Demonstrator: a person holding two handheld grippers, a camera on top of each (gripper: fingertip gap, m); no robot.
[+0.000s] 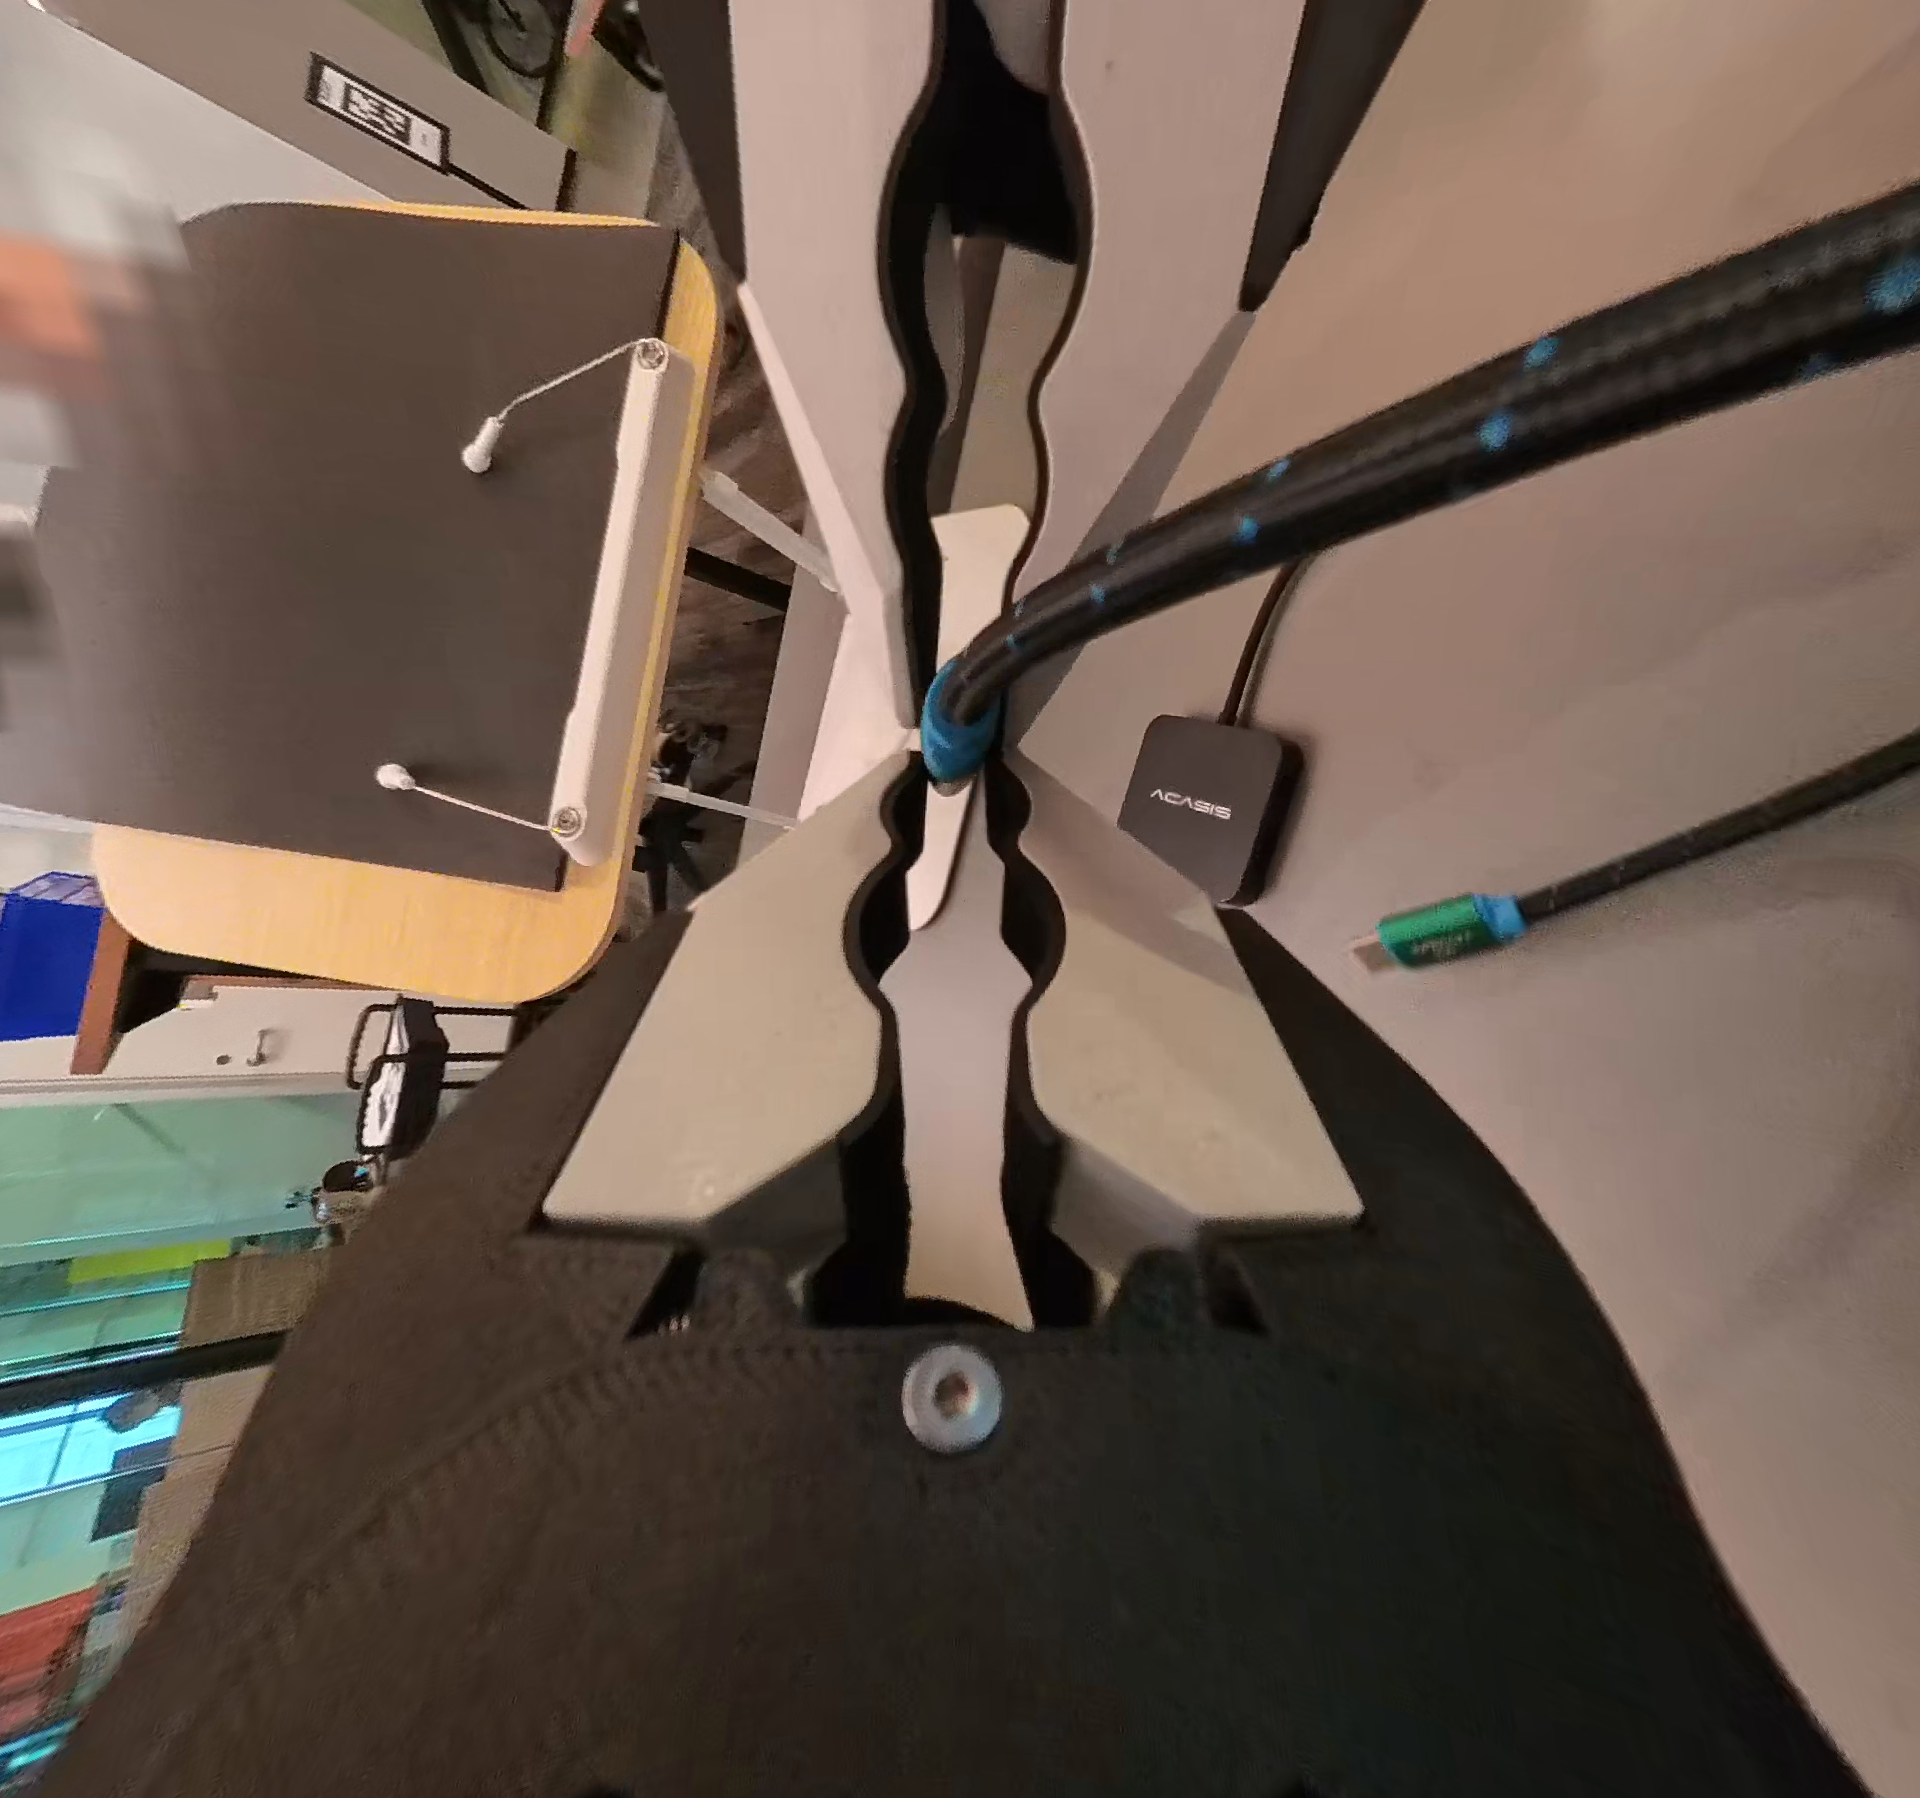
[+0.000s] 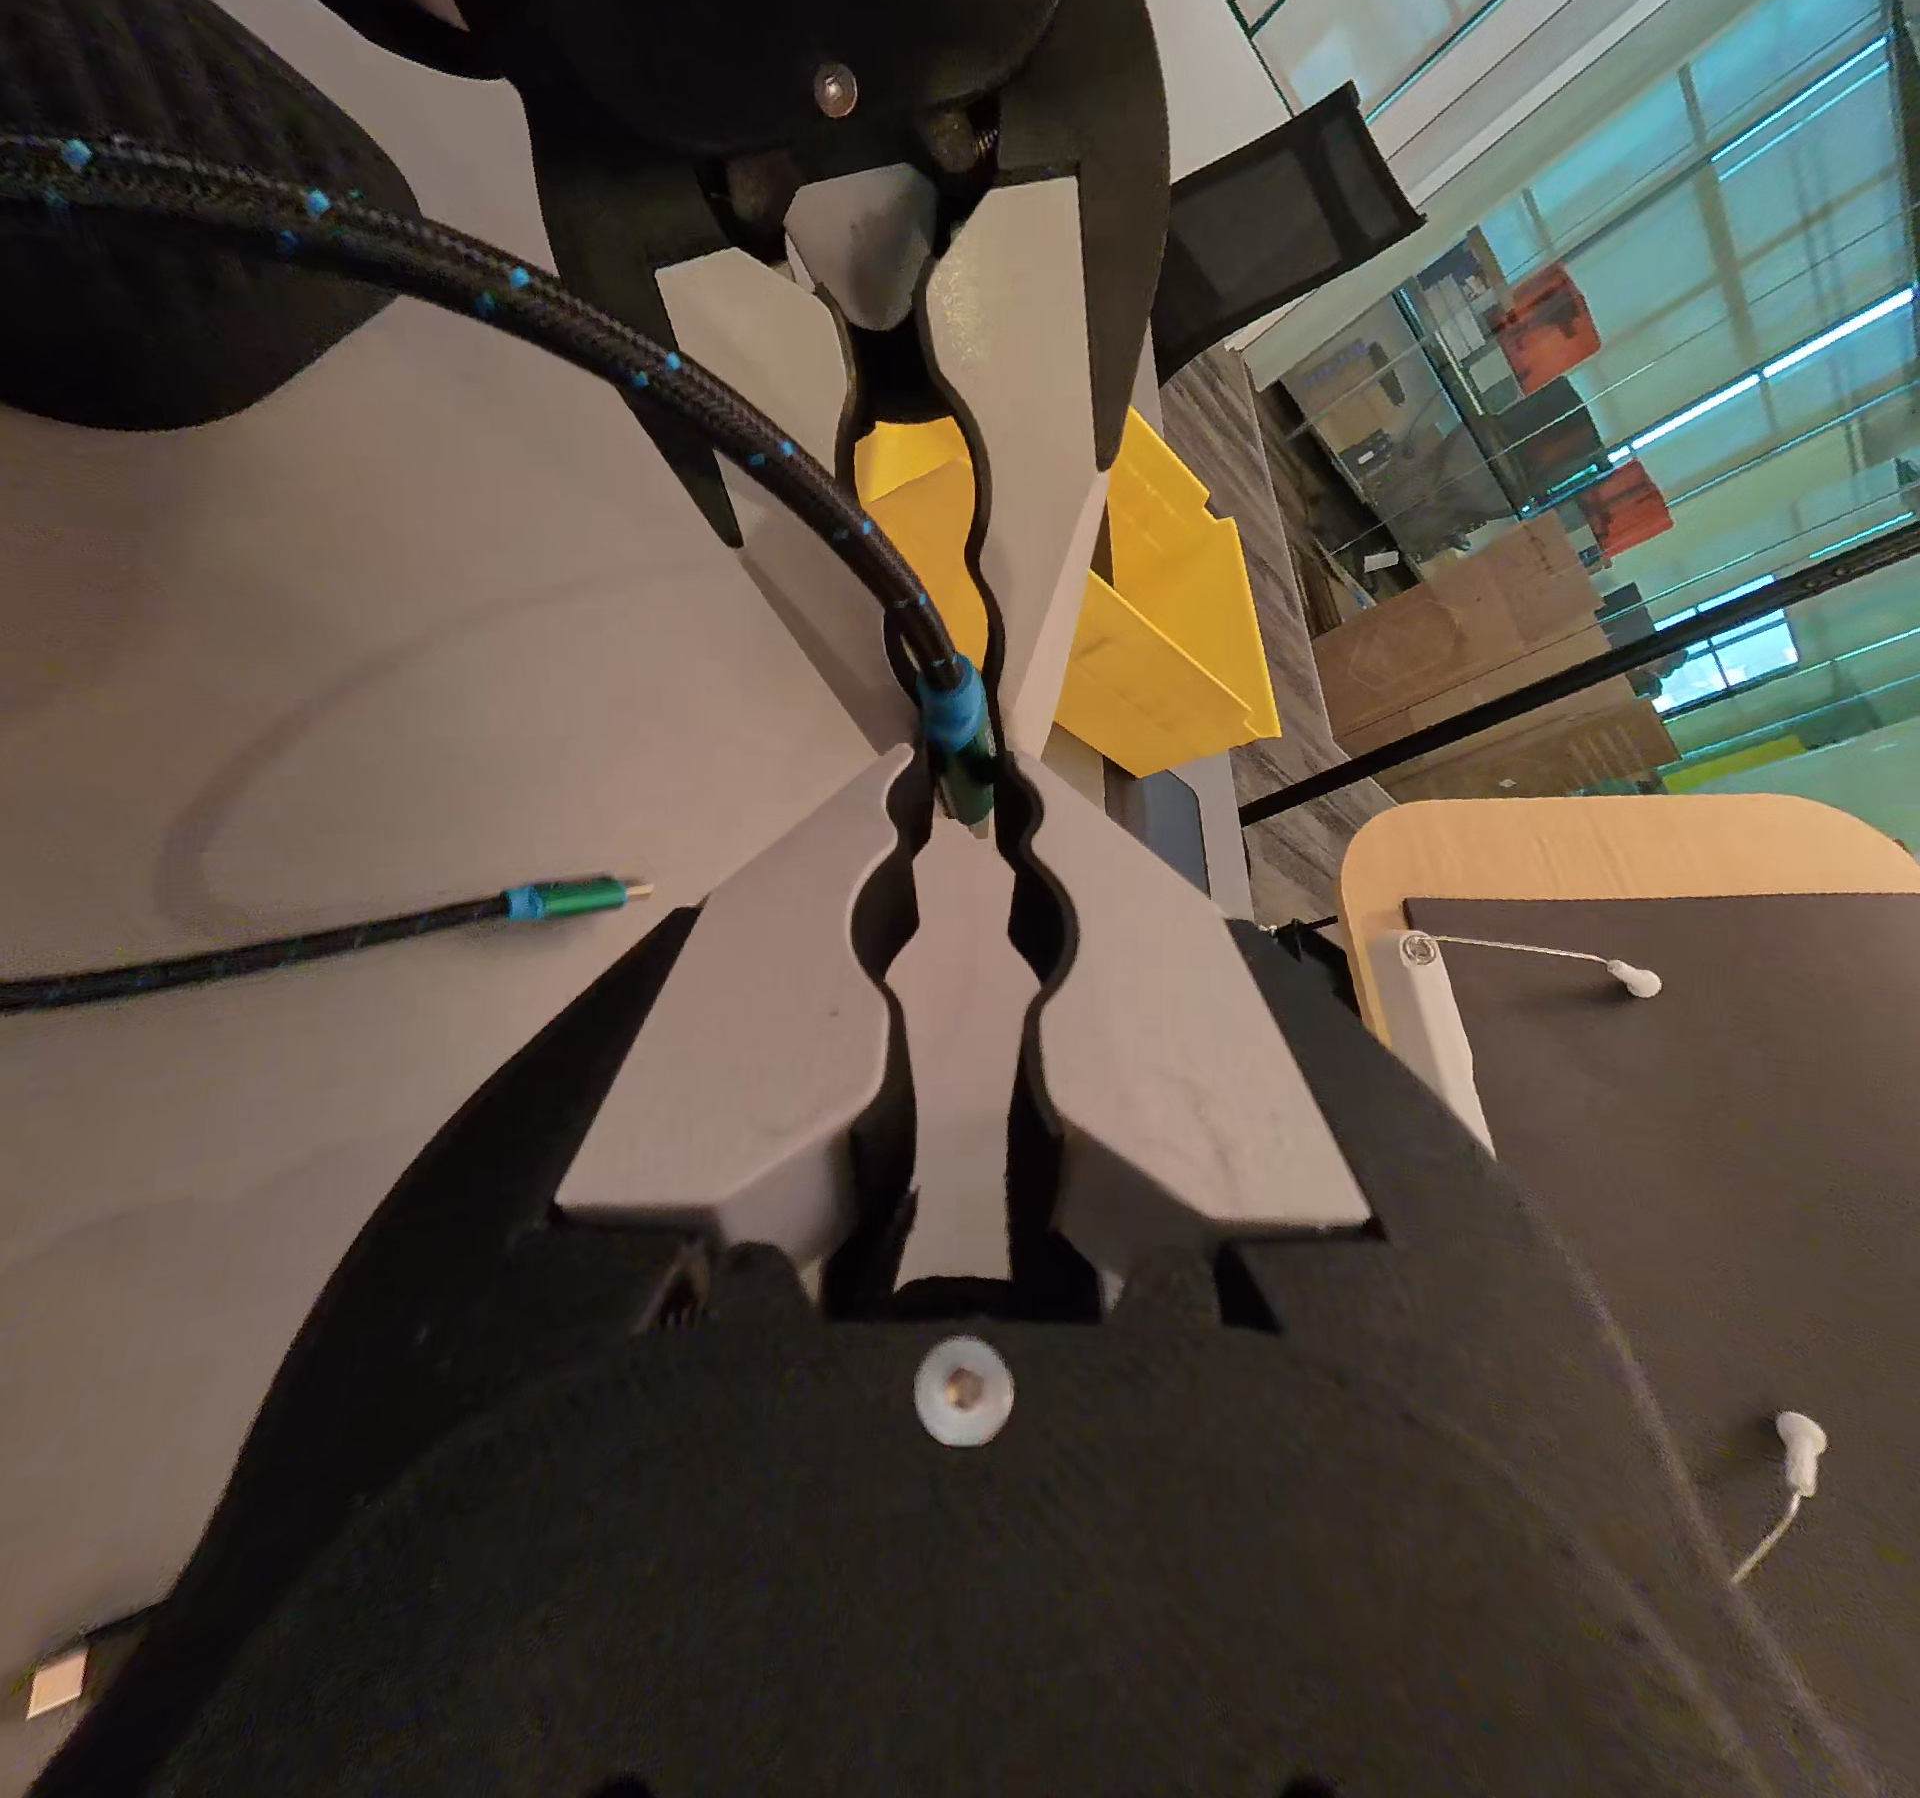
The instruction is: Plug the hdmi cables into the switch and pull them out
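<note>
Both wrist views face each other closely, sharing the held plug (image 1: 956, 735)

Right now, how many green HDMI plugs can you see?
2. One green plug is pinched at the fingertips where the left gripper and right gripper meet. The other plug lies loose on the white table beside the black switch. Others may be hidden.
</note>
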